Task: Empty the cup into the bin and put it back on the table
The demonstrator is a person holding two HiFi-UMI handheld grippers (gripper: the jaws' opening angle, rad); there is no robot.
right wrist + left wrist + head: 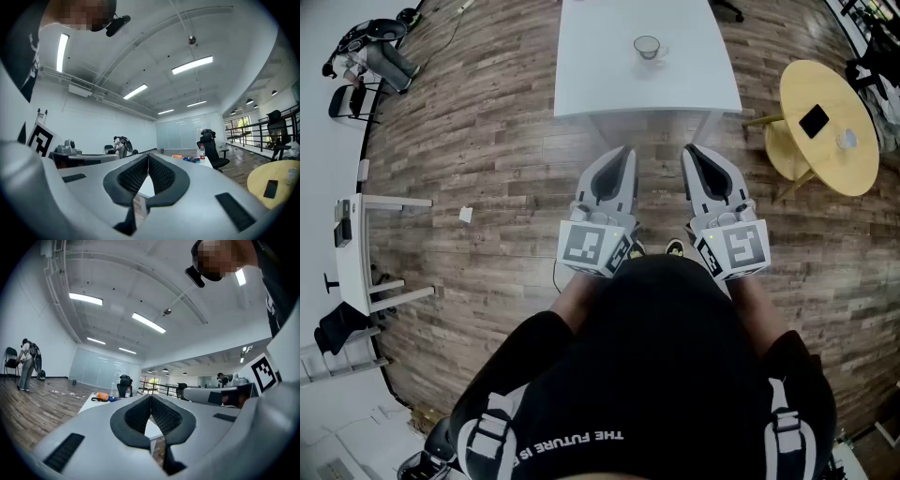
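A clear cup (pixel 647 46) stands upright on the white table (pixel 609 84) ahead of me, near its far middle. My left gripper (pixel 623 152) and right gripper (pixel 690 150) are held side by side in front of my body, short of the table's near edge, both pointing toward it. In the left gripper view the left gripper (pixel 151 397) has its dark pads pressed together with nothing between them. The right gripper (pixel 148 157) looks the same, shut and empty. The cup does not show in either gripper view. I see no bin.
A round yellow table (pixel 853 159) with a black phone (pixel 814 121) stands at the right. A white desk (pixel 356 272) is at the left over wooden floor. A person (pixel 380 58) bends by chairs far left. A bottle (pixel 202 152) stands on a distant table.
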